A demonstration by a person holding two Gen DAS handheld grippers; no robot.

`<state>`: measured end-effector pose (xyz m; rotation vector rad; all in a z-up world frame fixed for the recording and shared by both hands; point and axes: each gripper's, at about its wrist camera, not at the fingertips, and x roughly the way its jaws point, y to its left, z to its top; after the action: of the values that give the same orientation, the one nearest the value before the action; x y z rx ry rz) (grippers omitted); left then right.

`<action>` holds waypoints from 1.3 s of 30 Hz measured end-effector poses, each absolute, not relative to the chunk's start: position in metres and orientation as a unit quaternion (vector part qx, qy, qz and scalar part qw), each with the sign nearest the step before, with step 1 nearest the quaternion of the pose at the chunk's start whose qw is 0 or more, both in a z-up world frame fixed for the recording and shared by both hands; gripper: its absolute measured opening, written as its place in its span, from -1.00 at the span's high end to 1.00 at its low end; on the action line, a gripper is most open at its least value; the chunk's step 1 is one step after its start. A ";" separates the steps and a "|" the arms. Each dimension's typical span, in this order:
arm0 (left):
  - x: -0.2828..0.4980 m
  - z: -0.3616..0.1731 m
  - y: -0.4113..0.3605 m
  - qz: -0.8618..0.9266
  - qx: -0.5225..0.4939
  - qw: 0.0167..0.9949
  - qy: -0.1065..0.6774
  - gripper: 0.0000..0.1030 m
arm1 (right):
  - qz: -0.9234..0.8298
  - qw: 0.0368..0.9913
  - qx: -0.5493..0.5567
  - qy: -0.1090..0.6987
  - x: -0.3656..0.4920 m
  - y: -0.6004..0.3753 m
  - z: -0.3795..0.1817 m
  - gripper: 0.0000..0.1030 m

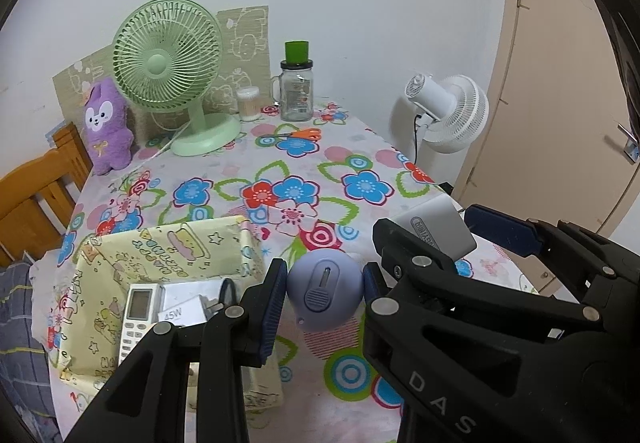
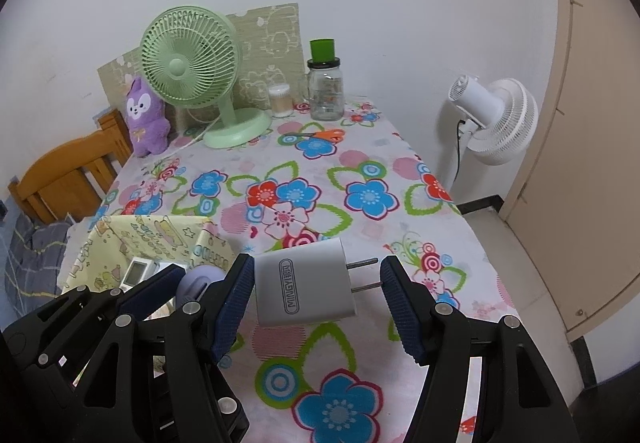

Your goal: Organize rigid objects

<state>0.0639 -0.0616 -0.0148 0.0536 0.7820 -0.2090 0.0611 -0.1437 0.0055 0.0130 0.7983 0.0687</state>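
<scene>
My left gripper point(image 1: 325, 293) has its blue pads on both sides of a round lilac device point(image 1: 325, 291) with a slider, just right of the yellow fabric box point(image 1: 168, 243). The box holds a white remote point(image 1: 138, 313) and a white 45W charger point(image 1: 184, 313). My right gripper point(image 2: 318, 293) is open around a grey plug adapter point(image 2: 306, 283) that lies on the floral tablecloth point(image 2: 320, 179), prongs pointing right; the pads stand clear of it. The right gripper also shows in the left wrist view point(image 1: 432, 239), with the adapter point(image 1: 436, 233) between its fingers.
At the table's back stand a green desk fan point(image 1: 168, 71), a purple plush point(image 1: 106, 127), a cotton-swab tub point(image 1: 249, 104), a glass jar with green cap point(image 1: 297, 83) and orange scissors point(image 1: 298, 135). A white floor fan point(image 1: 452, 111) and wooden chair point(image 1: 40, 187) flank the table.
</scene>
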 end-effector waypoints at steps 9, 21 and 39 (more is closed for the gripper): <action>0.069 -0.016 -0.042 -0.096 0.019 0.919 0.382 0.23 | 0.039 0.919 0.002 0.391 0.067 -0.123 0.005 -0.31; 0.075 -0.018 -0.010 -0.084 0.012 0.920 0.384 0.23 | 0.050 0.918 -0.007 0.394 0.078 -0.091 0.003 -0.31; 0.089 -0.028 0.041 -0.058 0.001 0.916 0.398 0.23 | 0.082 0.909 -0.020 0.409 0.100 -0.038 -0.012 -0.31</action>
<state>0.0893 0.0406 -0.0284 0.0015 0.8185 -0.1193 0.1003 -0.0378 -0.0116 -0.0420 0.8443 0.1690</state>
